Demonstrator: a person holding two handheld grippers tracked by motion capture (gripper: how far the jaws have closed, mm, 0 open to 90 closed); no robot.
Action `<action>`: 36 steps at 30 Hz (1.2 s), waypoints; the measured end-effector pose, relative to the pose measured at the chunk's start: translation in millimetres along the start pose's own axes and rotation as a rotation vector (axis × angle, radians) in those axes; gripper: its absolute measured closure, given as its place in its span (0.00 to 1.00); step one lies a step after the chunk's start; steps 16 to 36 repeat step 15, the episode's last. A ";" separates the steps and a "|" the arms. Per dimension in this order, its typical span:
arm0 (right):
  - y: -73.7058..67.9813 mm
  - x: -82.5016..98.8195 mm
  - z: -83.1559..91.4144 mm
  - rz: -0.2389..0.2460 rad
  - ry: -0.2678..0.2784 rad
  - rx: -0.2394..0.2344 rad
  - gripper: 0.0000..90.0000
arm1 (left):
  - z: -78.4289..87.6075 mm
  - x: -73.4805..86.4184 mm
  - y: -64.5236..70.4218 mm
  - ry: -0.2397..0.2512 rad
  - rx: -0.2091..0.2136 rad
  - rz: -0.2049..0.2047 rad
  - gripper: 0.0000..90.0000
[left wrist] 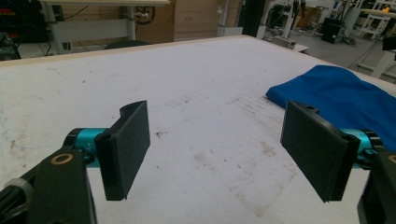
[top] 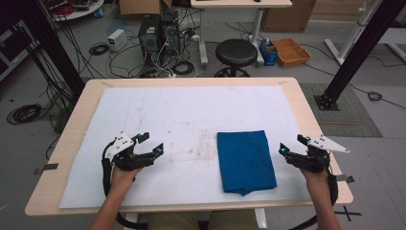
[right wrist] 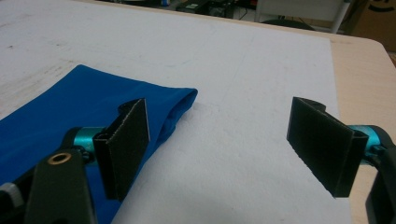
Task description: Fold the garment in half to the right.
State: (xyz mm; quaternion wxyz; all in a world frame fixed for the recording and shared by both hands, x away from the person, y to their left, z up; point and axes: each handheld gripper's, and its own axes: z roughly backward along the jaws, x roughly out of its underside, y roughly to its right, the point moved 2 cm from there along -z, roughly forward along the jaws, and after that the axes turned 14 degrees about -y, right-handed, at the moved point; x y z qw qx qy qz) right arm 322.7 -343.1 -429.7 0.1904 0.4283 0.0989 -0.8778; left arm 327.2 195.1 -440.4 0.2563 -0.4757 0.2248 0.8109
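Noting from left: our left gripper (top: 149, 143) hovers wide open and empty over the white mat (top: 158, 110). The folded blue cloth (top: 245, 161) lies right of centre. Our right gripper (top: 293, 145), wide open and empty, sits just beside it. Risk: a shallow pinch catches only the top layer, undoing the fold.

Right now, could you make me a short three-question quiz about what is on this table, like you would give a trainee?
1. True or false: the blue folded cloth lies flat on the white mat.
2. Which hand-held gripper is nearer the cloth: left hand-held gripper or right hand-held gripper?
3. Are the jaws of both open or shut?

Key:
1. True.
2. Right.
3. Open, holding nothing.
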 end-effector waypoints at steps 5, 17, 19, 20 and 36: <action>0.1 0.1 0.5 -0.004 0.001 -0.002 0.23 | 0.1 -0.1 -0.1 0.001 0.001 0.002 0.27; 1.1 0.2 0.0 -0.003 0.002 -0.001 0.23 | -0.5 0.1 -0.9 -0.003 -0.001 -0.001 0.27; 1.1 0.2 0.0 -0.003 0.002 -0.001 0.23 | -0.5 0.1 -0.9 -0.003 -0.001 -0.001 0.27; 1.1 0.2 0.0 -0.003 0.002 -0.001 0.23 | -0.5 0.1 -0.9 -0.003 -0.001 -0.001 0.27; 1.1 0.2 0.0 -0.003 0.002 -0.001 0.23 | -0.5 0.1 -0.9 -0.003 -0.001 -0.001 0.27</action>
